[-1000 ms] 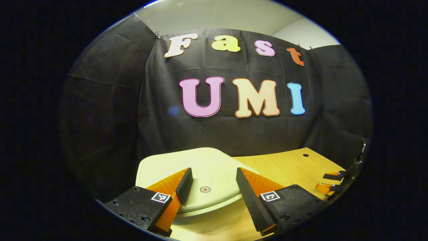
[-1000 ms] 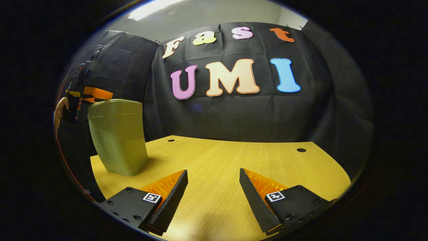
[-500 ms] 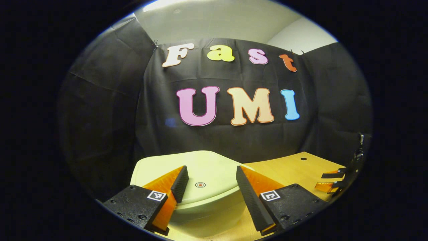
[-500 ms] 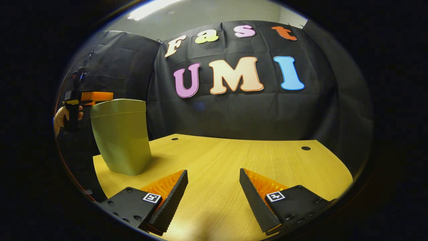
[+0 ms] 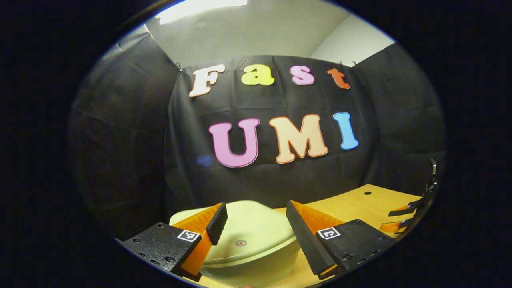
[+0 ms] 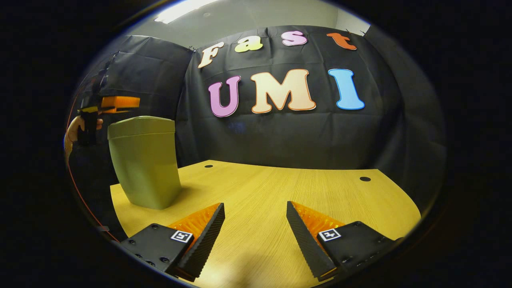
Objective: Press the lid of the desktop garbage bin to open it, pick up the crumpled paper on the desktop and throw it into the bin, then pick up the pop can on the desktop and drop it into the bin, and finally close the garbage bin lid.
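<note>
A ceiling light (image 6: 180, 10) is glowing at the top of both views and lighting the booth dimly but evenly, the bin (image 6: 144, 162) is casting a soft shadow toward the table's (image 6: 280, 188) far edge, and the fisheye lens is bending everything near the rims while focus is staying fairly sharp.

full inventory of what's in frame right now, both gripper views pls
garbage bin: 1, pale green, standing at the desktop's left end in the right gripper view
bin lid: 1, pale green, closed, small red dot mark on top
desktop: 1, light wood, two dark round holes near its far edge
left gripper: 1, open, above the lid; also seen past the bin in the right gripper view
right gripper: 1, open, over bare desktop
hand: 1, holding the left gripper's handle
</note>
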